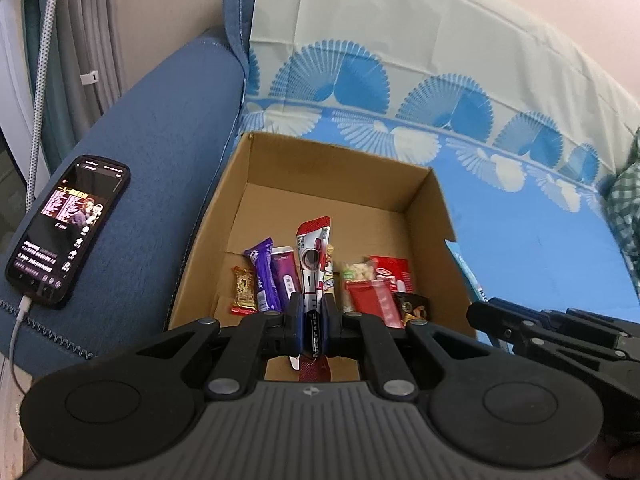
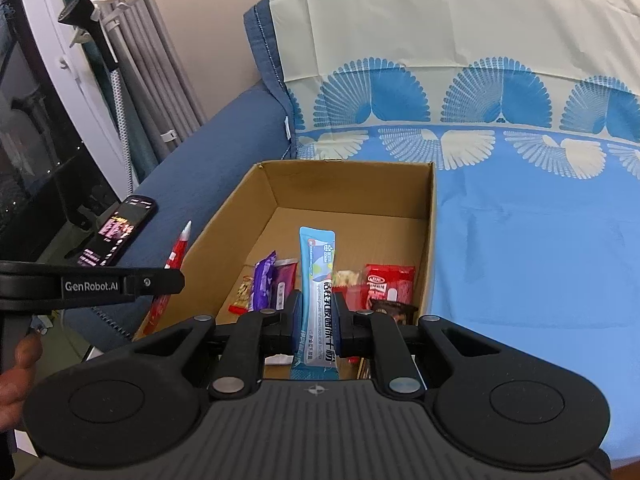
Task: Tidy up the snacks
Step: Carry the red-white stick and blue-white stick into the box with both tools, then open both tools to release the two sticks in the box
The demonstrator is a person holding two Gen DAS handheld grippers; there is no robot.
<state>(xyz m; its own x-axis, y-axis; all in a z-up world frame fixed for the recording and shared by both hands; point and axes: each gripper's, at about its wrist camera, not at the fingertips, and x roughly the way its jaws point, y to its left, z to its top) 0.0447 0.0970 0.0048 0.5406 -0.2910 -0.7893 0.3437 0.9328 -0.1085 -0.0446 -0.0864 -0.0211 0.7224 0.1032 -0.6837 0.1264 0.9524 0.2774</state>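
Phone [image 1: 68,232] flat on blue sofa arm [image 1: 160,128], screen lit, white cable [image 1: 18,322] plugged at near end. Fan-print blue sheet [image 2: 520,216] covers seat and backrest. Grey curtains [image 2: 160,52] behind sofa arm. Checked cloth [image 1: 626,216] at sheet's far right edge (partly visible).

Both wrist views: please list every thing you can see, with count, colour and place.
cardboard box: one, brown, open, on the blue cover.
snack packets: several, purple, orange, red, dark; on the box floor, near side.
red-white sachet: one, in the left jaws.
light blue sachet: one, in the right jaws.
phone: one, black, screen lit, on the armrest.
sofa armrest: one, dark blue, left of the box.
left gripper: black, shut on its sachet.
right gripper: black, shut on its sachet.
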